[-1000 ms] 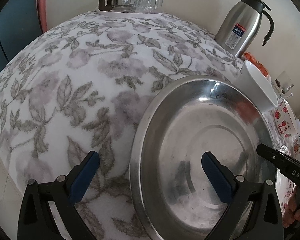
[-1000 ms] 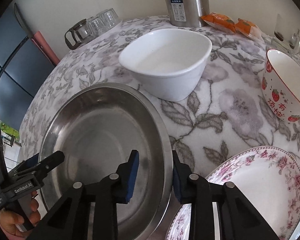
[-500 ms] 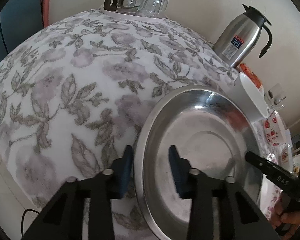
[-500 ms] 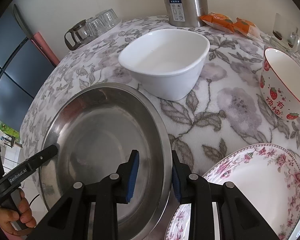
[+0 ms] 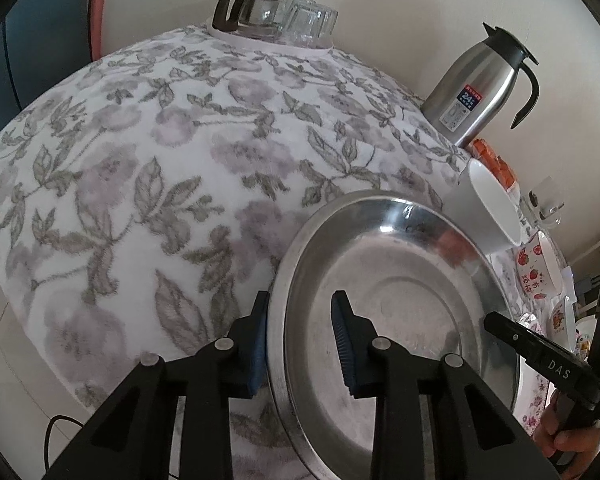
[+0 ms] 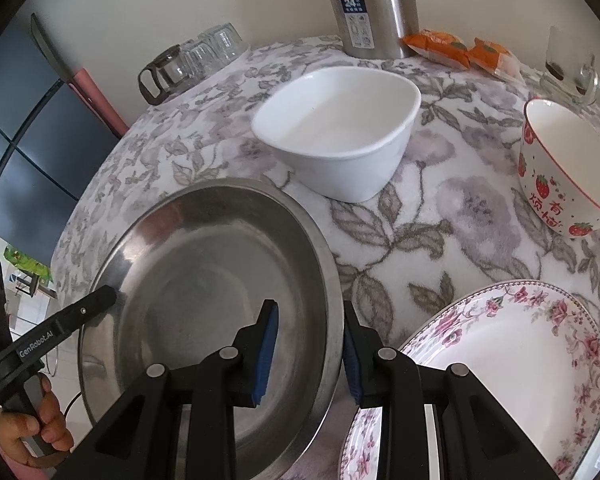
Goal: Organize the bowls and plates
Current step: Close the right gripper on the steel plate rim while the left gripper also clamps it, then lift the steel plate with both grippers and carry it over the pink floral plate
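Two grippers are pinching the steel basin's (image 6: 204, 280) rim: the left gripper (image 5: 300, 336) has just been closing onto its nine o'clock edge, the right gripper (image 6: 308, 344) is clamping at three o'clock. Little is sorted yet, I judge: white bowl (image 6: 340, 132) at twelve o'clock, strawberry bowl (image 6: 560, 168) and floral plate (image 6: 520, 352) are sitting apart.

Counter (image 6: 440, 216) has a fuzzy floral cloth over it. Sitting on it: a white bowl (image 6: 340, 132), strawberry bowl (image 6: 568, 168), flowery plate (image 6: 512, 360), steel flask (image 5: 480, 88), orange snack packs (image 6: 460, 50), glass mug (image 6: 572, 68), plus a tray (image 5: 268, 45) of glassware in back.
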